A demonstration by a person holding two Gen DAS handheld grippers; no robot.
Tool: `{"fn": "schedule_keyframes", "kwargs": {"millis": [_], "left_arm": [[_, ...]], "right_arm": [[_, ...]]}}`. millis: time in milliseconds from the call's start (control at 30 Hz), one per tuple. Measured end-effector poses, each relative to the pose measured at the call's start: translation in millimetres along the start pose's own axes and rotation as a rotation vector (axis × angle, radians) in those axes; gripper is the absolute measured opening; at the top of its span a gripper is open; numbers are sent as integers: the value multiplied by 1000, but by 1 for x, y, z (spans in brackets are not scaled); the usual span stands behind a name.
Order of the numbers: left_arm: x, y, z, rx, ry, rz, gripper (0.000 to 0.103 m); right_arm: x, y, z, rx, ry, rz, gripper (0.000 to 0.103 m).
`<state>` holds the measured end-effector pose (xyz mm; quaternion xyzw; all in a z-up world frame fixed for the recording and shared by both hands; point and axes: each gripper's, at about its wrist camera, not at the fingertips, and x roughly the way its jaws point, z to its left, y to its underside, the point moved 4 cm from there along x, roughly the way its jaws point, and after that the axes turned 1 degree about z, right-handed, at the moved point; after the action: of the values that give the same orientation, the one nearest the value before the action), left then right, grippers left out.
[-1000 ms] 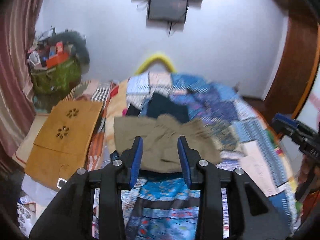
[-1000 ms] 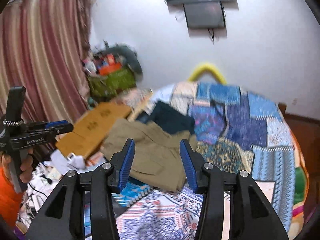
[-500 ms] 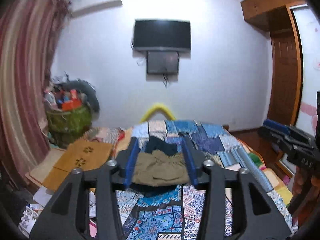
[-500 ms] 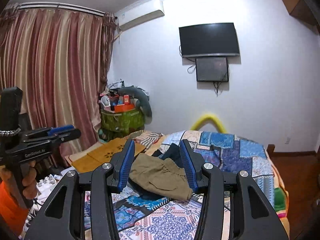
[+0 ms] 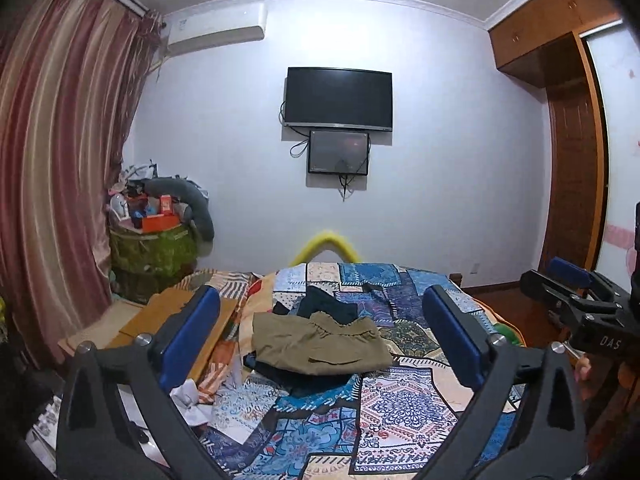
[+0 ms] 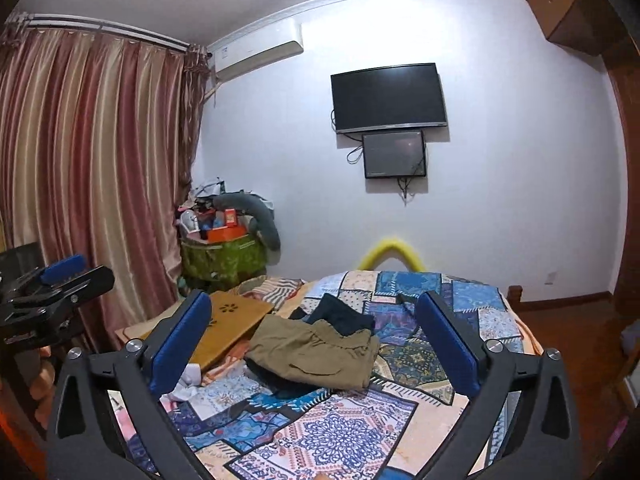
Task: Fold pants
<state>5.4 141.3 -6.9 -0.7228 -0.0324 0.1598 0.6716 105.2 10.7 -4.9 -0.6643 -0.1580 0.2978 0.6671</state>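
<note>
1. Pants [image 5: 320, 344] are framed between the wide-spread fingers of the left tool [image 5: 320, 344], which grips nothing and is held well back from the bed [image 5: 404, 404].
2. Right tool [image 6: 316, 344] is likewise fully spread and empty, well apart from the cloth.
3. Olive pants [image 6: 316, 350] lie as a squarish, compact bundle on the patchwork bed, atop dark garments [image 6: 340, 314], waistband toward the far wall.
4. Judged from that shape, the fold looks finished or nearly so, with both tools drawn clear.
5. Any further move would call for reaching in, pinching a loose edge, and squaring or halving the bundle without dragging the dark clothes beneath.
</note>
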Motion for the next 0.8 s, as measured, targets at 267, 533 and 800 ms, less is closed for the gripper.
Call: {"fn": "schedule_keyframes", "kwargs": {"millis": [267, 533, 800], "left_arm": [[0, 2, -2, 20, -10, 2, 103], [2, 7, -8, 34, 5, 10, 103], [10, 9, -13, 46, 9, 22, 103]], "right_arm": [[-8, 7, 2, -1, -5, 9, 102], [-11, 11, 2, 5, -3, 12, 102], [-11, 13, 2, 2, 0, 23, 102]]}}
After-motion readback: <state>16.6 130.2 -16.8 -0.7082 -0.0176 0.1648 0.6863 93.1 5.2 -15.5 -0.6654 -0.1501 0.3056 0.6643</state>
